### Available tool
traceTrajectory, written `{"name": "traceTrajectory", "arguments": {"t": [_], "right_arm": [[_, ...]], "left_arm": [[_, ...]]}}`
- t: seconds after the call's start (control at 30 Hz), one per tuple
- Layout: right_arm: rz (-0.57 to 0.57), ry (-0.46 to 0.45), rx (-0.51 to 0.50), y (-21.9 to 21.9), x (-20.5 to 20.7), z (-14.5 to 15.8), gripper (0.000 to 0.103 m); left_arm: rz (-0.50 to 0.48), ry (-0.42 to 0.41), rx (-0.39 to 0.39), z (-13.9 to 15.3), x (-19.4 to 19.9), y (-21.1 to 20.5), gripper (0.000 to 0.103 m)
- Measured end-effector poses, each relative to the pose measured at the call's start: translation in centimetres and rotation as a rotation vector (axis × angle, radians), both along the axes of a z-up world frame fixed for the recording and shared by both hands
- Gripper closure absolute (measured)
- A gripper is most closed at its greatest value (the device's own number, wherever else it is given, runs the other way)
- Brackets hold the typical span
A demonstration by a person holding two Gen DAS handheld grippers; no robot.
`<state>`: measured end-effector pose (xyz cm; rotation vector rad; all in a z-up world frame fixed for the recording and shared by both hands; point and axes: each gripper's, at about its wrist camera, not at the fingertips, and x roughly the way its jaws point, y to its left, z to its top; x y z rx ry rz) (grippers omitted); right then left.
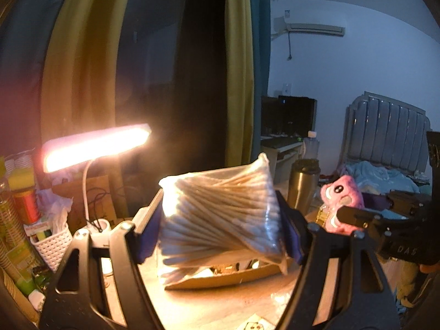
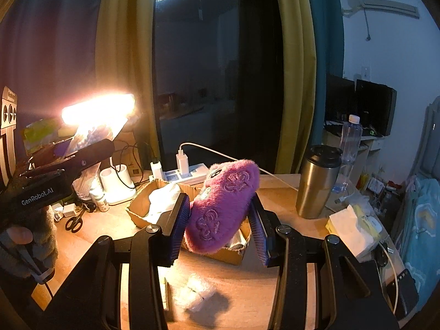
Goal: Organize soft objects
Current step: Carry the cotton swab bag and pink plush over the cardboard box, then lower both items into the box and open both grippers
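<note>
Left wrist view showed the left gripper (image 1: 220,220) clenching a clear plastic bag of cotton swabs (image 1: 220,214); the right gripper (image 2: 220,220) grasped a fuzzy purple plush toy (image 2: 222,206) above the wooden counter (image 2: 247,288).

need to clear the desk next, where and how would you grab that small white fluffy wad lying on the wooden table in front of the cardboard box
Take the small white fluffy wad across its narrow middle, coming straight down from above. It lies flat and low on the wooden table, clear of the cardboard box, so a side approach would likely only push it along. Both grippers are full now, so one must unload first.
</note>
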<state>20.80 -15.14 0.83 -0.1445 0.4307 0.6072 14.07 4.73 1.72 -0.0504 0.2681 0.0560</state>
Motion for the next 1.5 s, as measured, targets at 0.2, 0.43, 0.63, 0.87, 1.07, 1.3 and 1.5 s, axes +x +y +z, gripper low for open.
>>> {"name": "traceTrajectory", "arguments": {"t": [0.2, 0.43, 0.63, 0.87, 1.07, 1.3, 1.5], "right_arm": [[-0.003, -0.003, 0.008, 0.1, 1.5, 0.0, 0.058], [-0.006, -0.006, 0.004, 0.4, 3.0, -0.1, 0.058], [0.007, -0.03, -0.001, 1.0, 4.2, -0.5, 0.058], [0.014, -0.041, -0.021, 1.8, 5.6, -1.4, 0.058], [0.02, -0.016, -0.023, 2.3, 7.2, -2.2, 0.058], [0.027, 0.018, -0.021, 2.9, 9.0, -3.6, 0.058], [0.031, 0.046, -0.024, 3.2, 10.1, -4.8, 0.058]], "left_arm": [[0.004, -0.033, -0.002, -0.1, 1.3, 0.0, 0.03], [-0.008, -0.029, -0.01, -0.8, 3.0, 0.2, 0.03], [-0.012, -0.02, -0.013, -1.2, 4.4, 0.6, 0.03], [-0.009, -0.009, -0.02, -2.3, 5.9, 0.8, 0.03], [-0.014, 0.018, -0.03, -3.4, 7.9, 0.8, 0.03], [-0.027, 0.047, -0.036, -5.1, 9.9, 0.7, 0.03], [-0.041, 0.073, -0.044, -6.3, 11.7, 0.3, 0.03]]}}
